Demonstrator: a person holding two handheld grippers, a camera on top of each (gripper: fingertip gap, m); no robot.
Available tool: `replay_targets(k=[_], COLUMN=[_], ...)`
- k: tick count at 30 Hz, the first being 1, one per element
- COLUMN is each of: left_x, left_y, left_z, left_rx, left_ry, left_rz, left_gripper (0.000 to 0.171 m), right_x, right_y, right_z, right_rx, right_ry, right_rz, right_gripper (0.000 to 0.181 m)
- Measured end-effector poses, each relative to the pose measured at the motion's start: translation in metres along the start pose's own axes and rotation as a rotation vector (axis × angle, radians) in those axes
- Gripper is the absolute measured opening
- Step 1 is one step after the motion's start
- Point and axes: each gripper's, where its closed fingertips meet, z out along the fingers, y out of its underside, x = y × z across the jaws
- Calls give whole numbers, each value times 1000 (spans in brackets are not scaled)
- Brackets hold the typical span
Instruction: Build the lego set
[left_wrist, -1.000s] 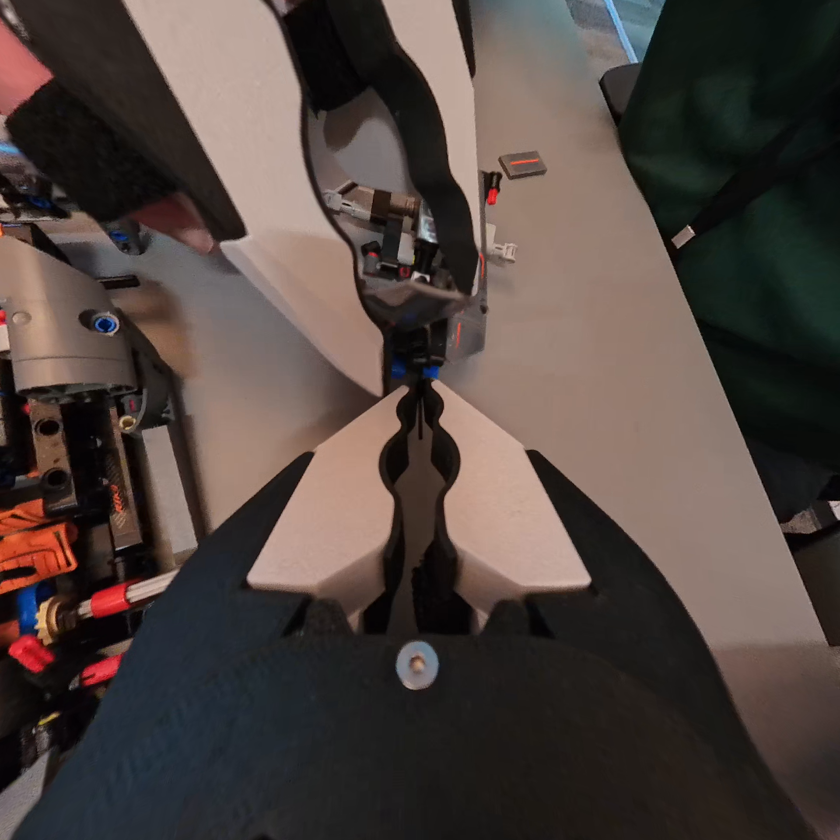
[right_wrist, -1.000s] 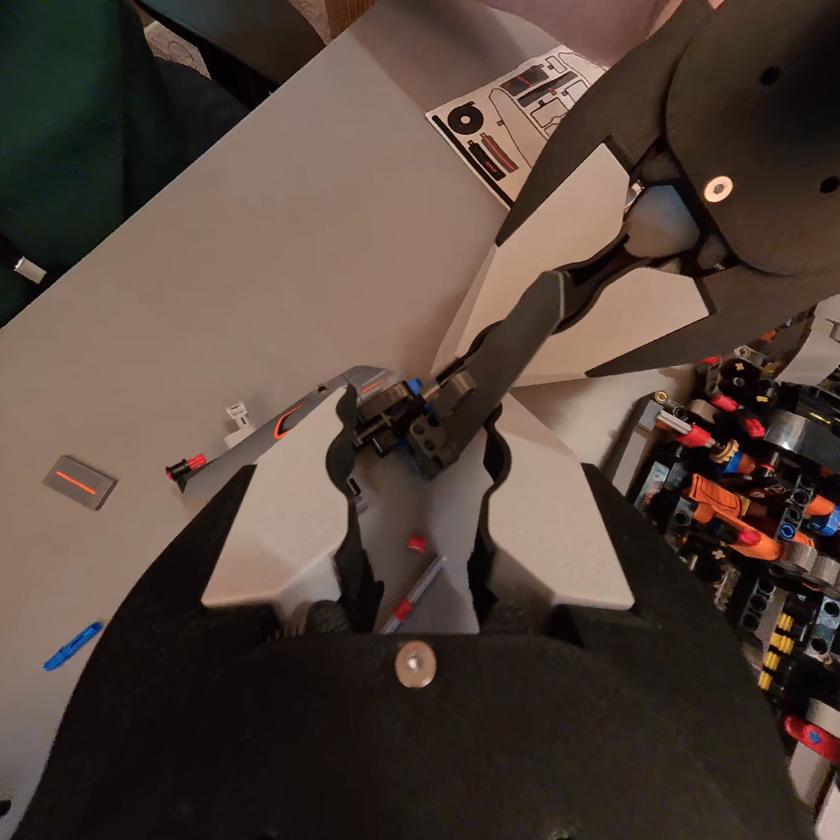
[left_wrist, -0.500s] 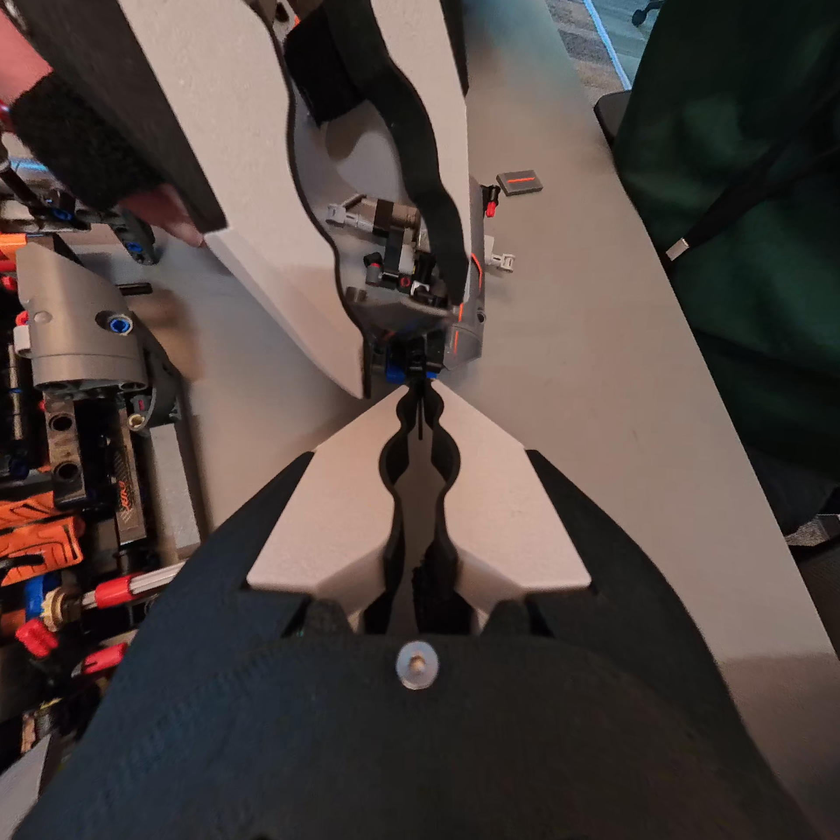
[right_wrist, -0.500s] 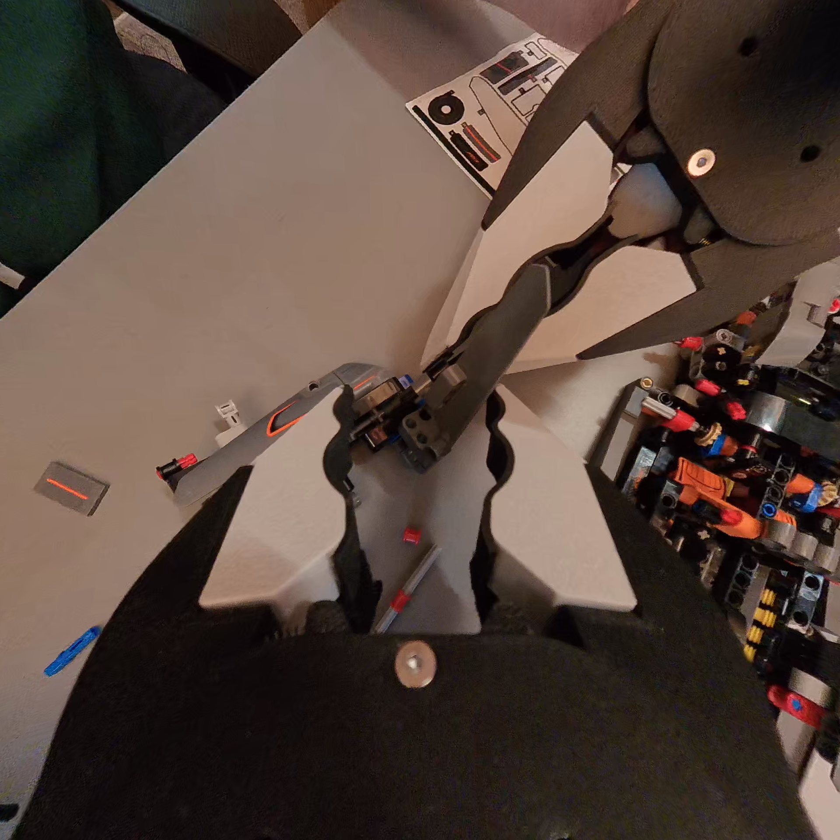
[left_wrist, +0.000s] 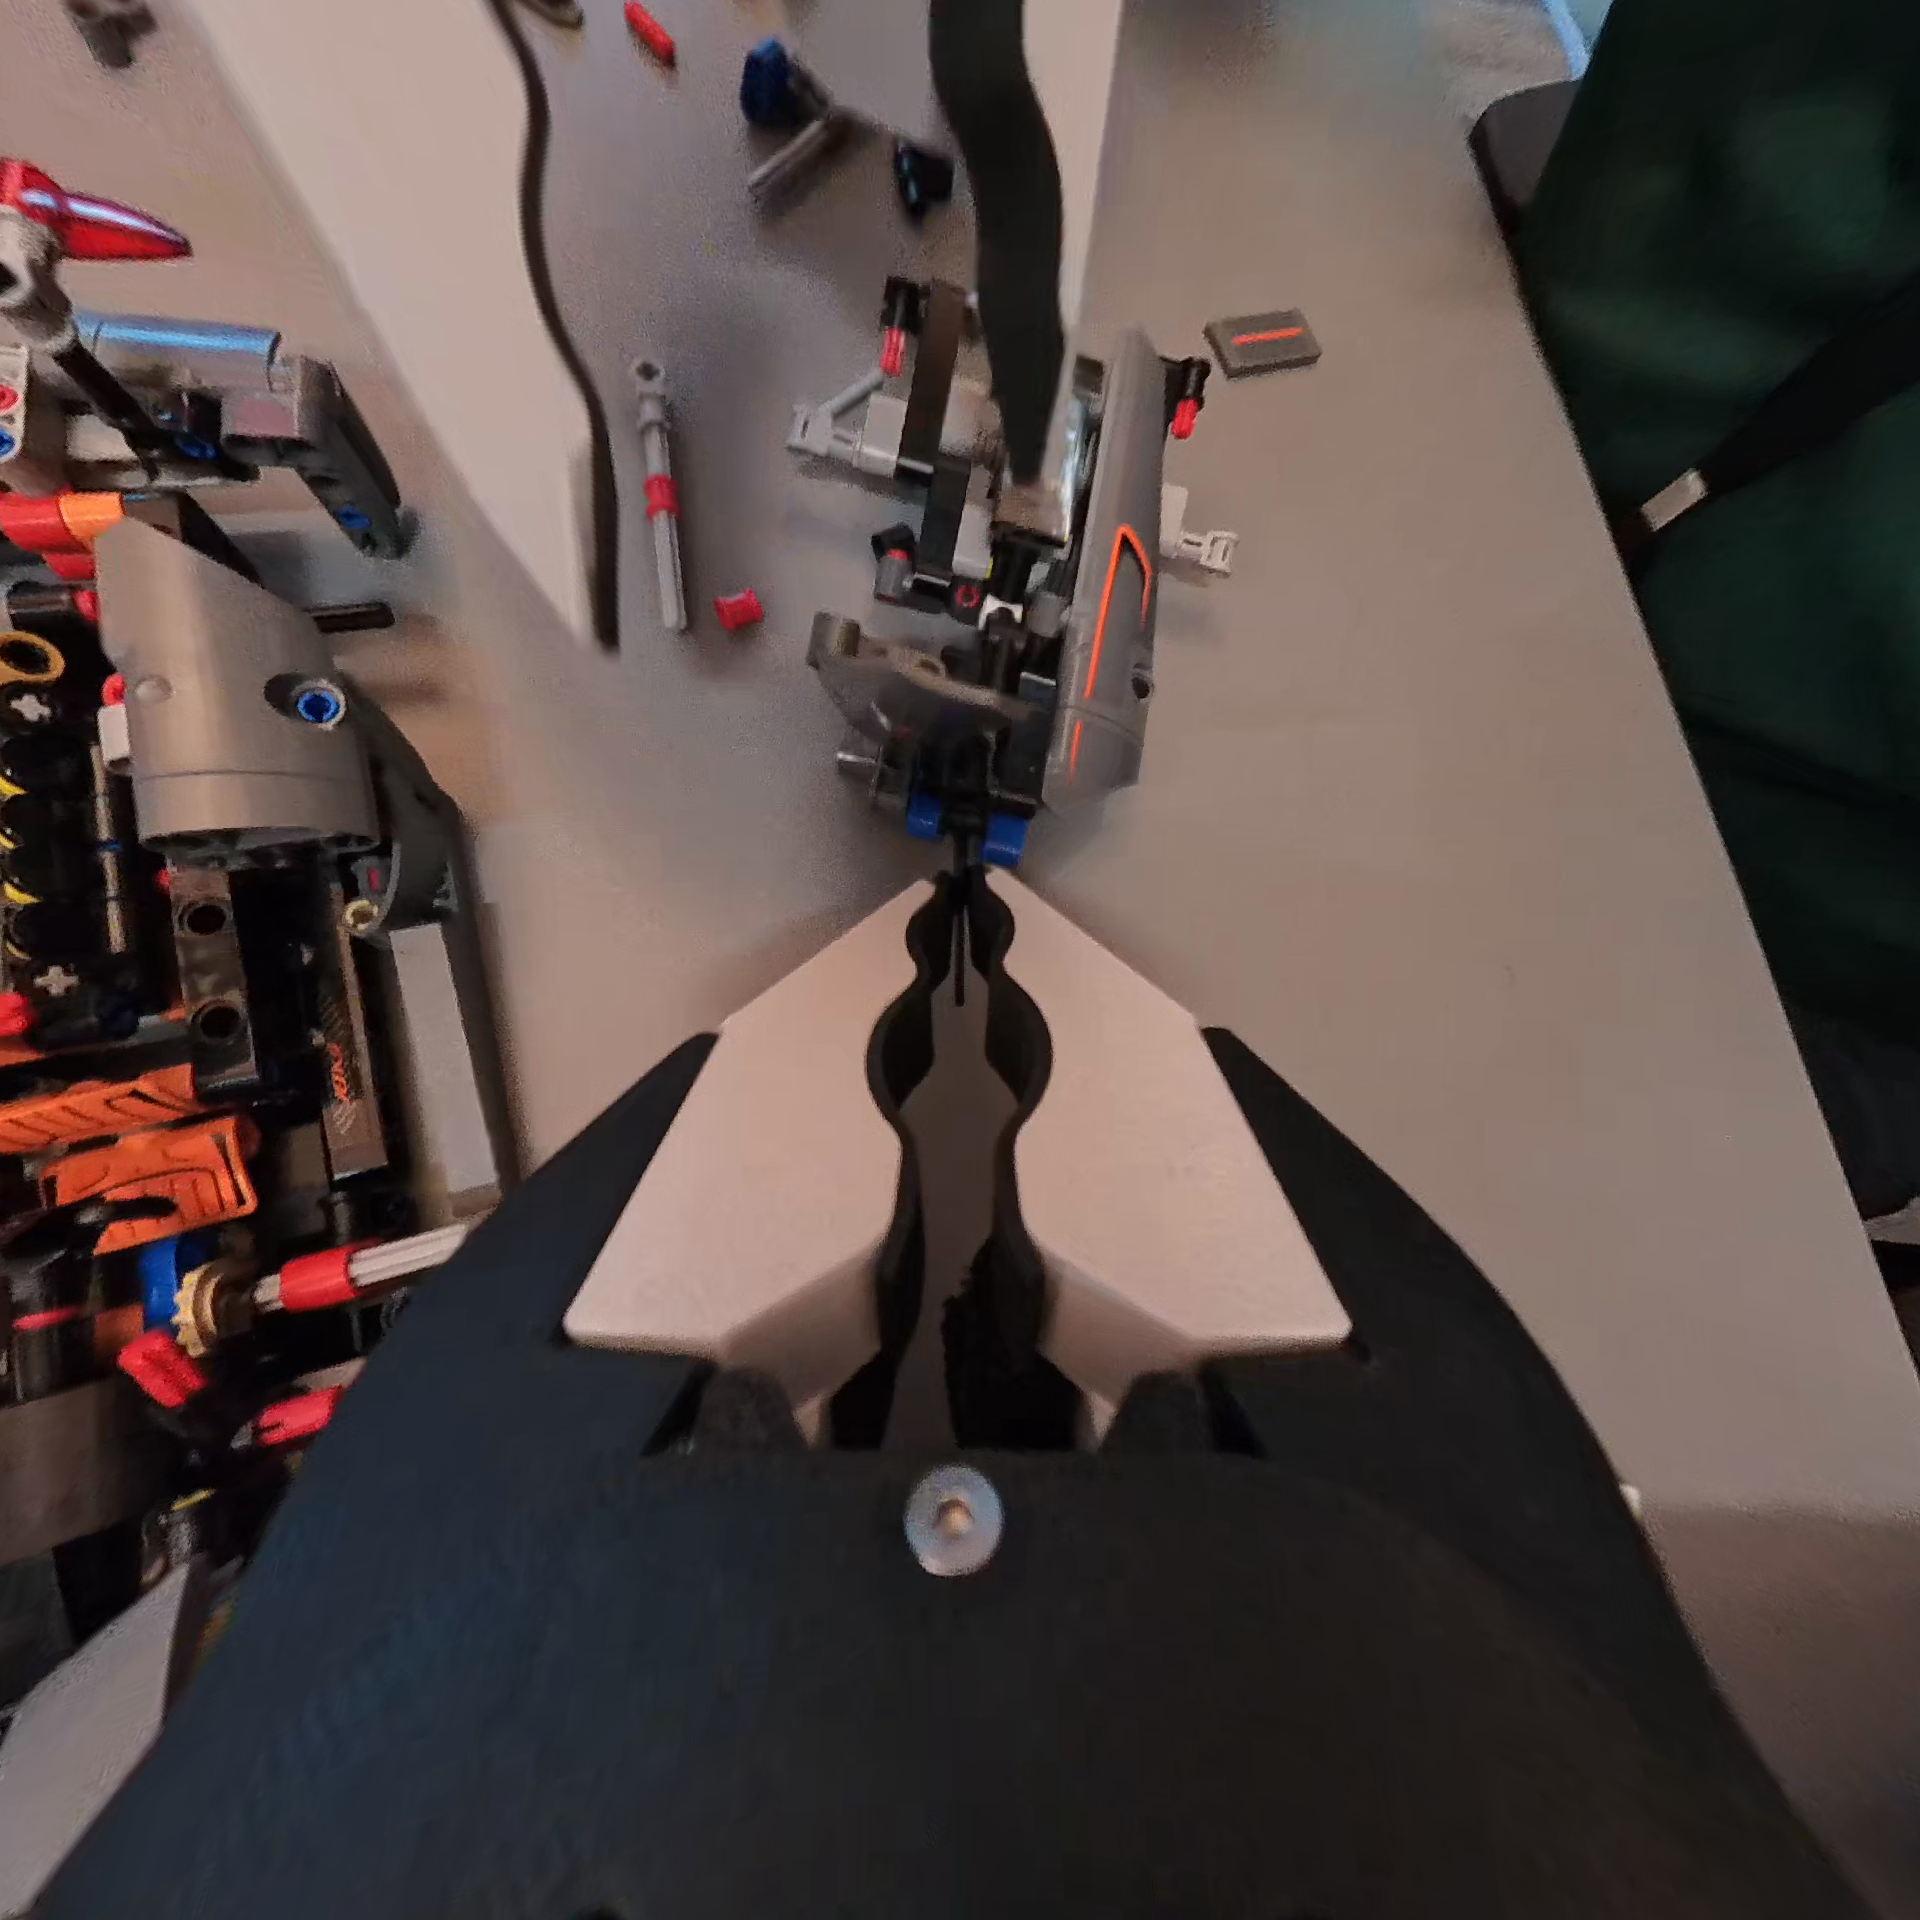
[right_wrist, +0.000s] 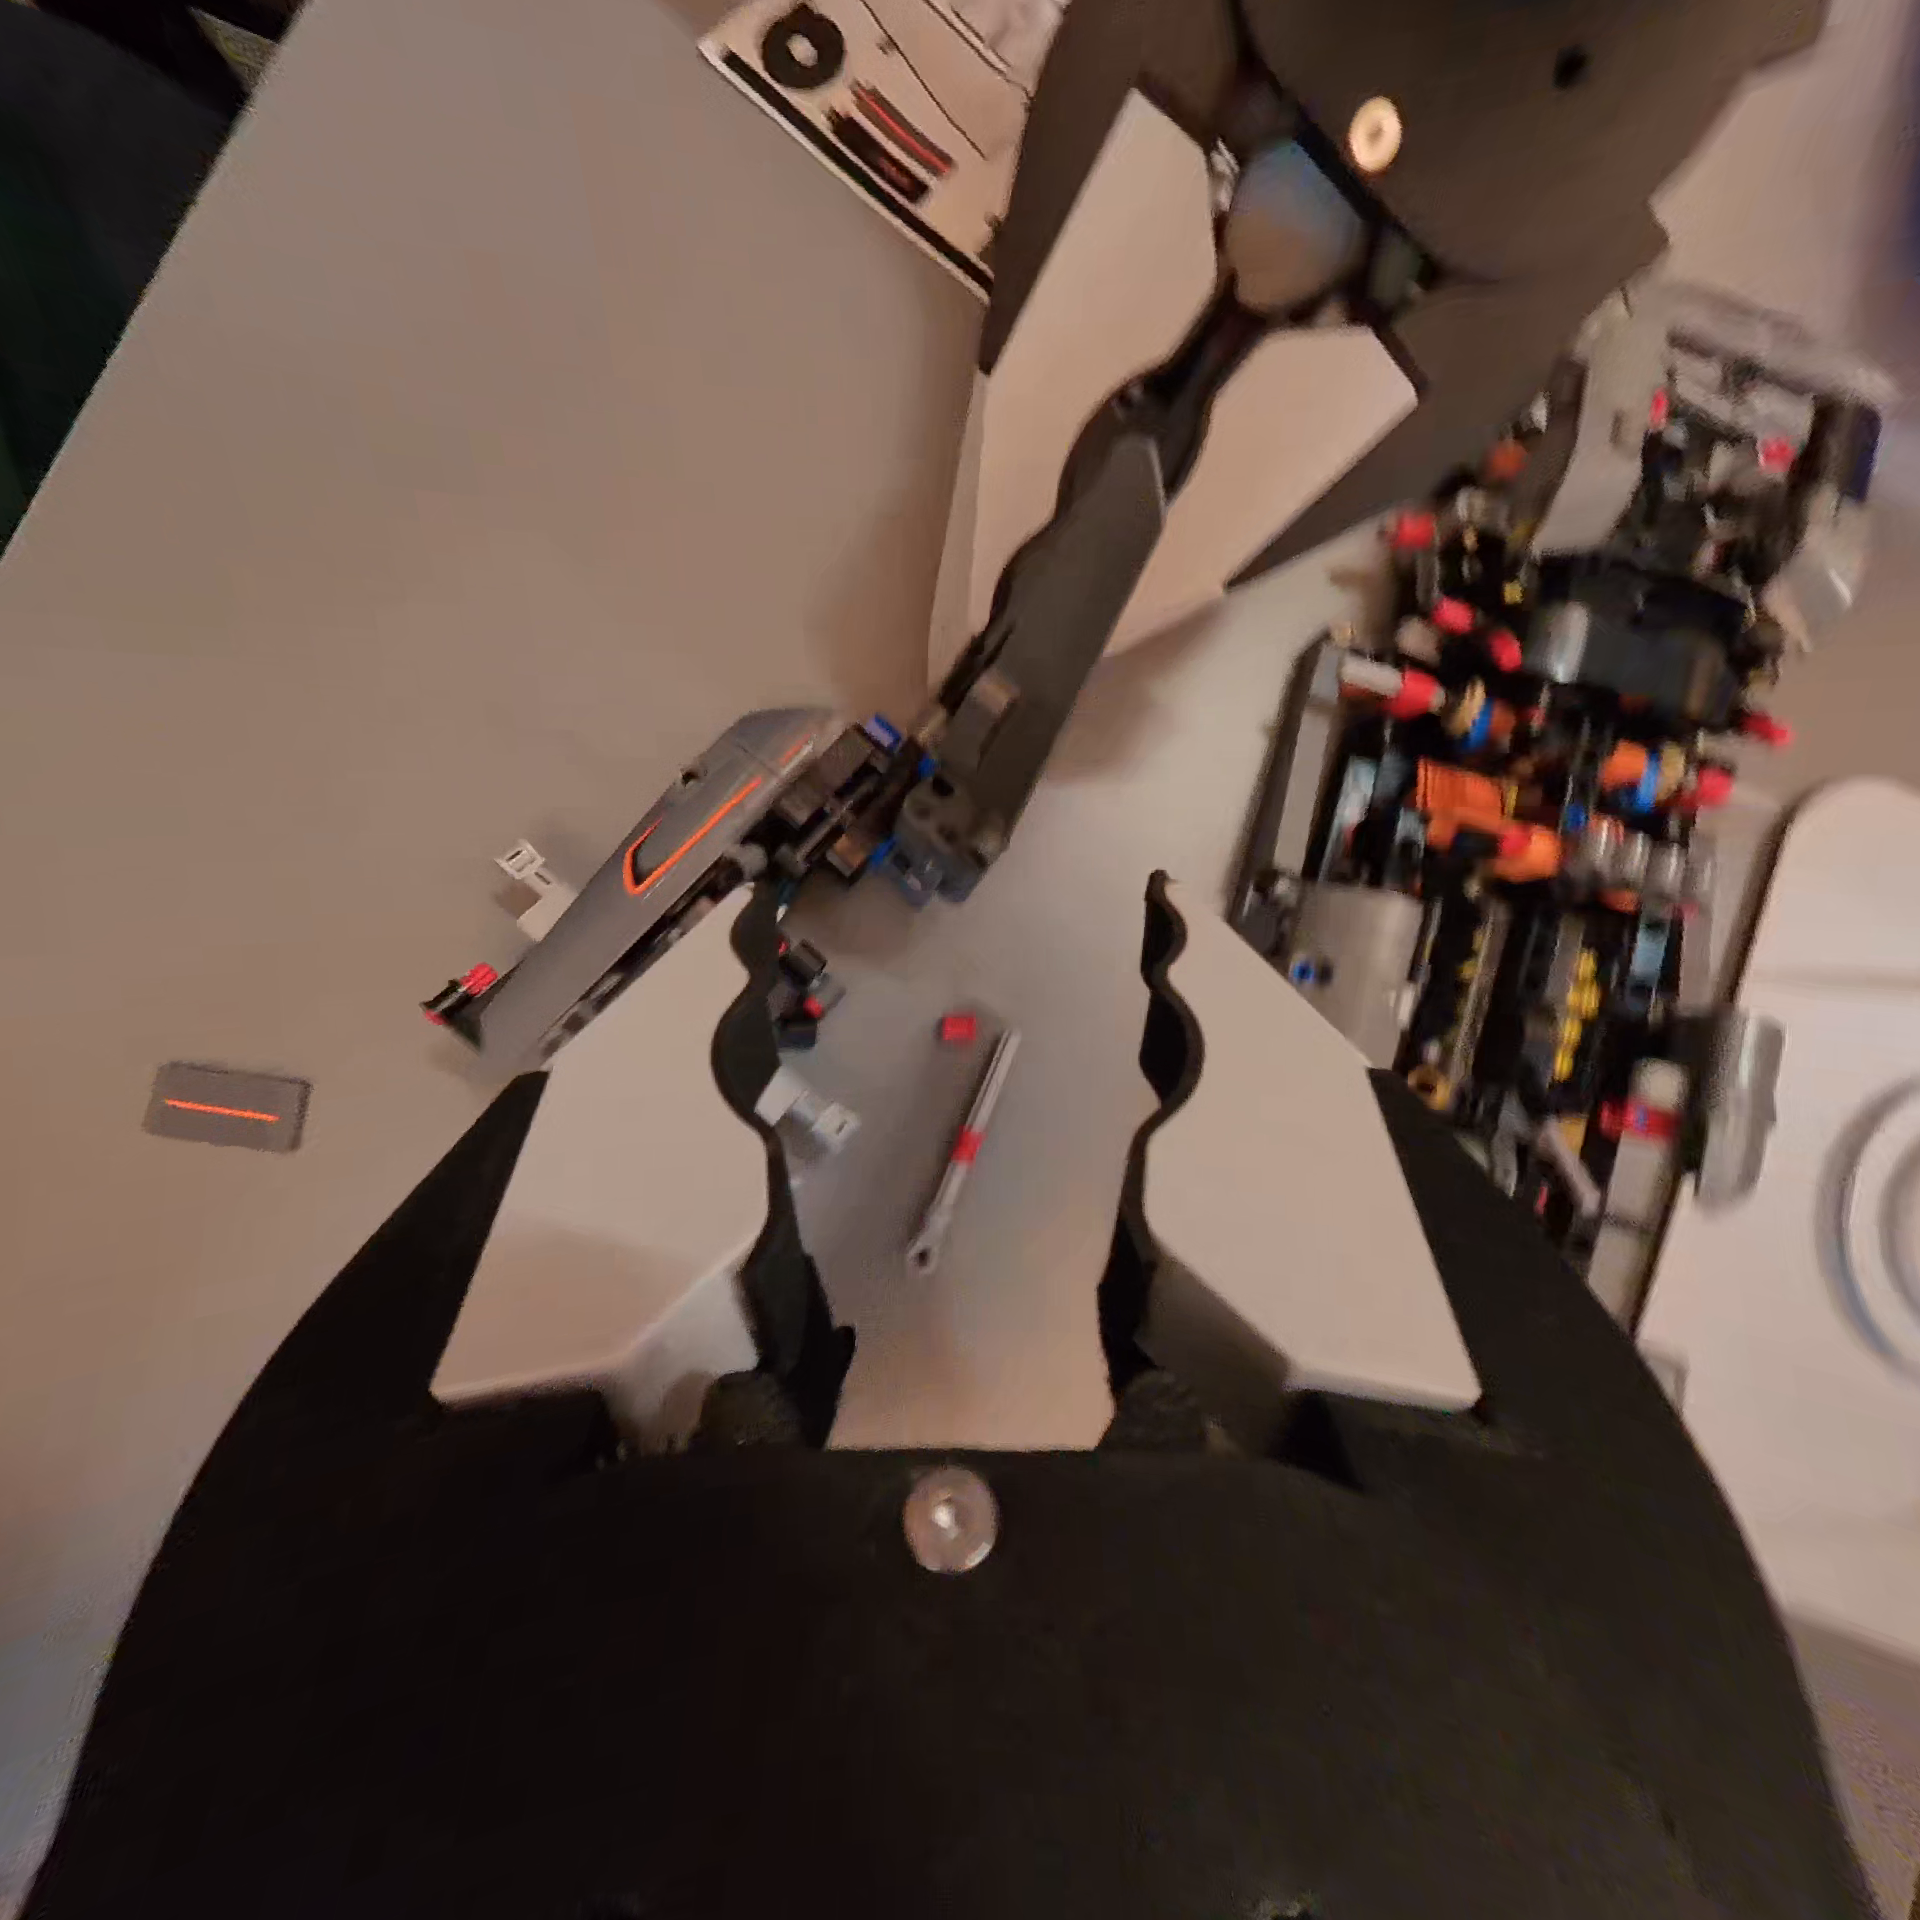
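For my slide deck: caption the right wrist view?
Open right gripper above loose pieces; left gripper pinches the grey subassembly.

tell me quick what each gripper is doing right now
Left gripper: shut on the grey lego sub-assembly, pinching its near end.
Right gripper: open, holding nothing.

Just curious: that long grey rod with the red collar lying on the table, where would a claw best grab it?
On the bare shaft of the grey rod beside its red collar, coming from above with fingers across its length. It lies flat and clear of other pieces.
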Motion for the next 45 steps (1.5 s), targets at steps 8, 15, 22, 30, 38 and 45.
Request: replay_targets(k=[8,15,22,30,38,45], left_x=[2,12,39,59,71,69], left_y=[4,-1,-9,-19,-35,-41], left_z=[7,14,23,44,46,38], left_rx=[-4,24,42,45,88,134], left_ry=[-46,-79,-105,-279,-368,-504], left_rz=[20,22,-4,-49,-69,-119], left_gripper=[0,0,0,0,0,0], right_x=[-41,-72,-94,-109,-100,-104], right_y=[-2,14,28,13,-5,-14], right_z=[-12,33,23,9,3,10], right_rx=[4,-151,-127,-54,176,249], right_ry=[244,389,326,364,497,572], right_rz=[456,430,257,440,672,846], right_gripper=[47,57,46,52,27,25])
